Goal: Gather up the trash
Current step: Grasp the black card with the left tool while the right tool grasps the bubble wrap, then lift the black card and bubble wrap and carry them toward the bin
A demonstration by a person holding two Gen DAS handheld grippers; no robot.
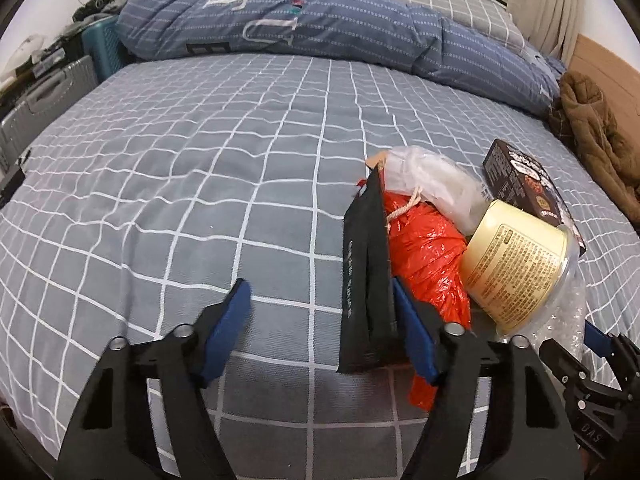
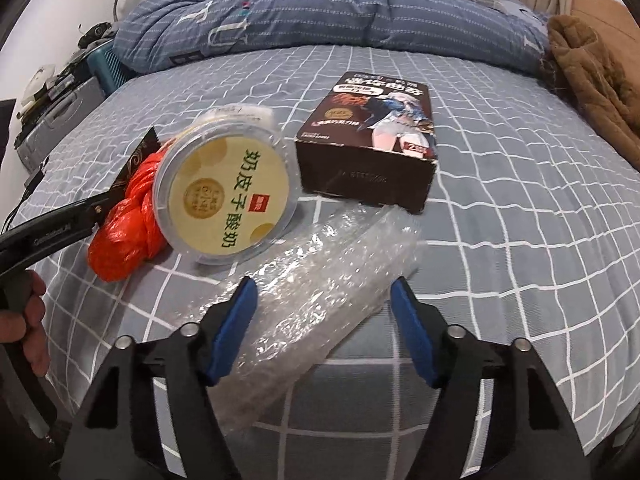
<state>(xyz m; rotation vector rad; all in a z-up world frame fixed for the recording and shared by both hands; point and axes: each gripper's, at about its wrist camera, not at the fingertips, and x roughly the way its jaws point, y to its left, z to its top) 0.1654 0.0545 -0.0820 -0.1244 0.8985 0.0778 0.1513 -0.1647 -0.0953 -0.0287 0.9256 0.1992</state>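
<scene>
Both hand-held grippers are wide apart and hold nothing yet. Left gripper (image 1: 320, 328) sits low over the grey bed sheet with white squares (image 1: 200, 160). Its right blue pad touches the flat black paper bag (image 1: 366, 280), which stands up on its edge between the two pads, much nearer the right one. To grab it well, the gripper should slide a little to the right so the bag sits in the middle, then squeeze slowly so the thin bag does not fold and slip out.

Right gripper (image 2: 320, 320) hangs over the clear bubble-wrap sleeve (image 2: 320, 280), which lies flat on the bed between its blue pads. Bubble wrap is soft and slippery, I think, so the pads should go down around the middle of it and close all the way.

Just past the black bag is the crumpled orange plastic bag (image 1: 428, 256), touching it. A see-through plastic bag (image 1: 432, 184) lies on top, behind it. Next comes the round cream yogurt tub with a clear lid (image 2: 228, 196), tipped on its side and leaning on the orange bag. It may roll if bumped. The dark cardboard box with a cartoon girl on it (image 2: 372, 140) lies flat just behind the bubble wrap.

Farther back are a rolled blue quilt (image 2: 300, 16) and a brown fluffy coat (image 2: 592, 76).
</scene>
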